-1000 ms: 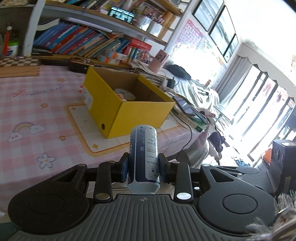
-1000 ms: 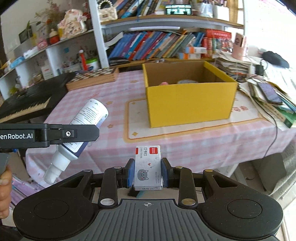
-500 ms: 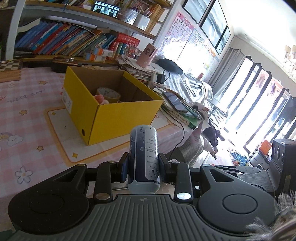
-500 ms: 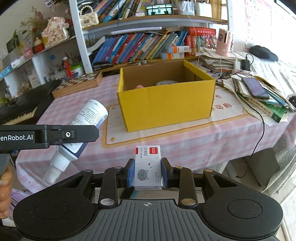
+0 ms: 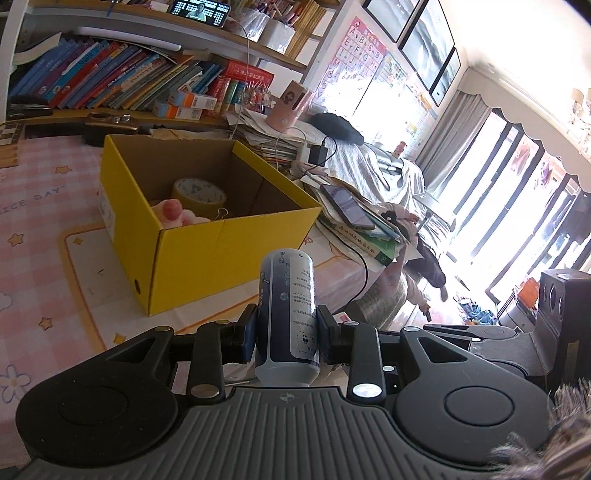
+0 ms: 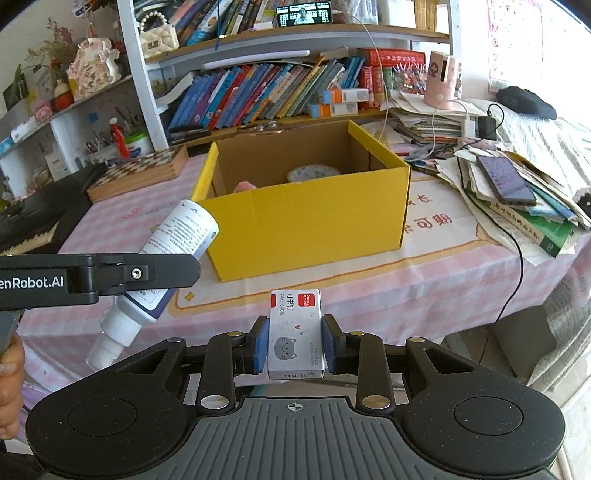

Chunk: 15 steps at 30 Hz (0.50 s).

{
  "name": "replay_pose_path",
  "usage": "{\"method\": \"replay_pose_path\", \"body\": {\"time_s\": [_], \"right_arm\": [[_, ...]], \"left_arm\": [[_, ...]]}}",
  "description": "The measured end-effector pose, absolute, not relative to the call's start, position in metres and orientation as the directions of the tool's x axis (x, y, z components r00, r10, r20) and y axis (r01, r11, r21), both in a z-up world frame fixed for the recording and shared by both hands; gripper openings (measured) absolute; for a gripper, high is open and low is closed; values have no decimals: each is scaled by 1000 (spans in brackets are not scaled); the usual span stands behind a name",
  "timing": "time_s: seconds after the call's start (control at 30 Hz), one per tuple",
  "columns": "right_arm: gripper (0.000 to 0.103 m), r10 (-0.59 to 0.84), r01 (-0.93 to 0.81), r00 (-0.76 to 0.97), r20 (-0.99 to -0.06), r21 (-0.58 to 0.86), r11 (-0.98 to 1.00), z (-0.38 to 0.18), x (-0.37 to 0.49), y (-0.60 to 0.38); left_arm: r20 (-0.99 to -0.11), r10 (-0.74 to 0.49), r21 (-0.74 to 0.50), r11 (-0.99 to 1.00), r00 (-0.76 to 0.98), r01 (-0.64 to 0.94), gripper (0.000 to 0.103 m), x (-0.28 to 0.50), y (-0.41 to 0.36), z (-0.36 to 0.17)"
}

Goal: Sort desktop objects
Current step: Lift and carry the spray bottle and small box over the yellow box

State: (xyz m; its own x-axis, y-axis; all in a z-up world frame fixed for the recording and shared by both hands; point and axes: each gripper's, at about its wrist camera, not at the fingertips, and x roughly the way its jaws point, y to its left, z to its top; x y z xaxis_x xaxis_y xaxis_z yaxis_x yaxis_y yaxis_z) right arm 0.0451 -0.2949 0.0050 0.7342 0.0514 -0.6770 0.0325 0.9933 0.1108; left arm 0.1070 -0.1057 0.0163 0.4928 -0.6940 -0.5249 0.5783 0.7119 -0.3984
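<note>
Left wrist view: left hand-held gripper (image 5: 287, 334) clamped on spray bottle (image 5: 287, 317), short of yellow box (image 5: 207, 225) on counter (image 5: 40, 266). Tape roll (image 5: 198, 192) already boxed. Right hand-held gripper (image 6: 294, 343) clamped on staple box (image 6: 295, 332). Both drops pending.

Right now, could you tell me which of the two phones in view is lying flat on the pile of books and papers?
The dark phone right of the yellow box; it lies flat on the pile. The other phone stands on the upper shelf, its screen lit.

A tape roll (image 5: 198, 192) lies in the box (image 5: 229, 254), books (image 6: 517, 206) stacked right of it.
</note>
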Motion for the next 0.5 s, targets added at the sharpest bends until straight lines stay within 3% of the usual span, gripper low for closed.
{"method": "replay_pose_path", "body": {"time_s": [0.5], "right_arm": [[30, 126, -82, 781, -611, 99, 992, 26, 117, -346]], "left_arm": [[-477, -641, -368, 767, 601, 526, 30, 155, -148, 32]]}}
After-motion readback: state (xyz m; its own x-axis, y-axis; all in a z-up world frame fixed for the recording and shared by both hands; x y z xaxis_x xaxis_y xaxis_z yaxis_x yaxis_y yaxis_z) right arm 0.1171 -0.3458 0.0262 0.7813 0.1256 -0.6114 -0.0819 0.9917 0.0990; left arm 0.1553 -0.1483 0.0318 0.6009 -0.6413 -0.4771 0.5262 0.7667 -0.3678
